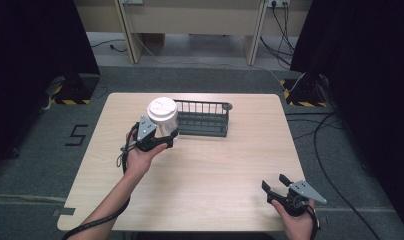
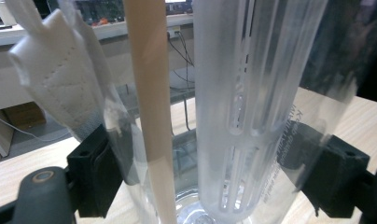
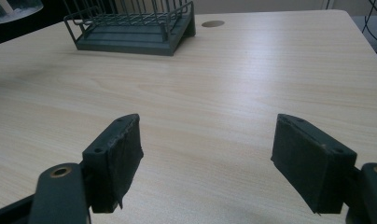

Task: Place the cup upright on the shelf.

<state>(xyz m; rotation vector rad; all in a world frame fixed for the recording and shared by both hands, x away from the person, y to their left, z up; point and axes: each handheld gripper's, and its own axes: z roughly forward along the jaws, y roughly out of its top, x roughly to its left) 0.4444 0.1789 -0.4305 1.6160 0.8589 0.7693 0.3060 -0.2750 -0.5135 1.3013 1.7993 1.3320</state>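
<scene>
Two grippers up, one loaded. My left gripper [image 1: 157, 134] has its fingers [image 2: 91, 170] clamped on a clear container [image 1: 162, 120] with a white lid [image 1: 162, 109]. In the left gripper view both pads press into the transparent wall, one on each side. Through the wall I can see a tan stick [image 2: 151, 112], roughly upright, a frosted slotted tube [image 2: 245, 107], and a white quilted piece [image 2: 53, 77] up at the left. There's small printed text on the wall near the right pad, too blurred to read.

In the high view the container is held at the table's [image 1: 215, 170] far-left area, just beside the left end of the dark wire rack [image 1: 202, 118]. Can't tell from the pictures whether its base touches the table or sits above it.

My right gripper [image 1: 277, 184] is at the near-right edge of the table, well apart from the container and the rack. Its fingers [image 3: 114, 161] are spread wide with nothing between them, only bare wood grain in the gap in the right gripper view. It points toward the rack, which sits at the far side of the table next to a round cable hole [image 3: 212, 23]. A bit of the container's clear base shows at the top-left corner of that view.

Floor around the table is grey, with cables [image 1: 325, 160] trailing on the right.
</scene>
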